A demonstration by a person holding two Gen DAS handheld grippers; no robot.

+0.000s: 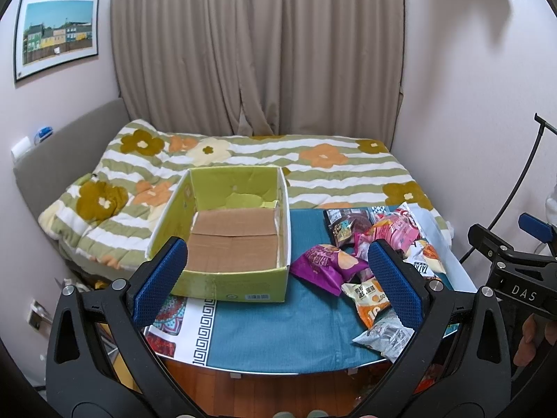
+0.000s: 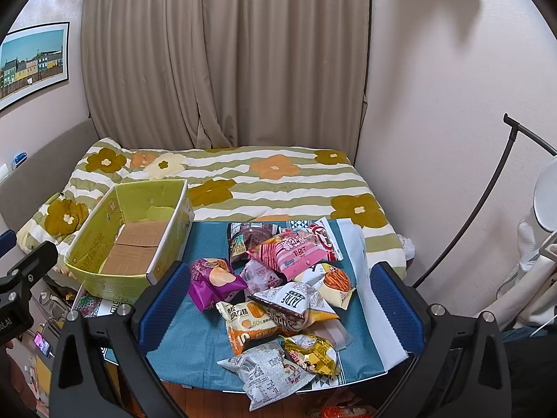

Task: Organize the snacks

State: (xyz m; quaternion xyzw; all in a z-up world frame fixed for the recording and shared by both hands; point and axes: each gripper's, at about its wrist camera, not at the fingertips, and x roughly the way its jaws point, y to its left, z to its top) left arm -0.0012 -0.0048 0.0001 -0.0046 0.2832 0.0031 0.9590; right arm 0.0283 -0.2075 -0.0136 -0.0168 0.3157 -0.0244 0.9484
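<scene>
An empty green cardboard box (image 1: 229,278) with a brown floor stands on the left of a teal-clothed table (image 1: 278,334); the right wrist view has the box (image 2: 104,280) at left. To its right lies a heap of snack packets: a purple bag (image 2: 212,280), a pink bag (image 2: 296,252), an orange packet (image 2: 250,327), a grey-white packet (image 2: 264,372) and a gold one (image 2: 313,353). My left gripper (image 1: 278,282) hovers open over the table's near side, nothing between its fingers. My right gripper (image 2: 278,299) is open above the heap, holding nothing.
Behind the table is a bed with a striped flower quilt (image 1: 313,167), then a beige curtain (image 1: 257,52). A curved black lamp stand (image 2: 487,216) rises at right. Wooden floor (image 1: 278,390) shows below the table's front edge. The right gripper's body (image 1: 515,271) appears at right.
</scene>
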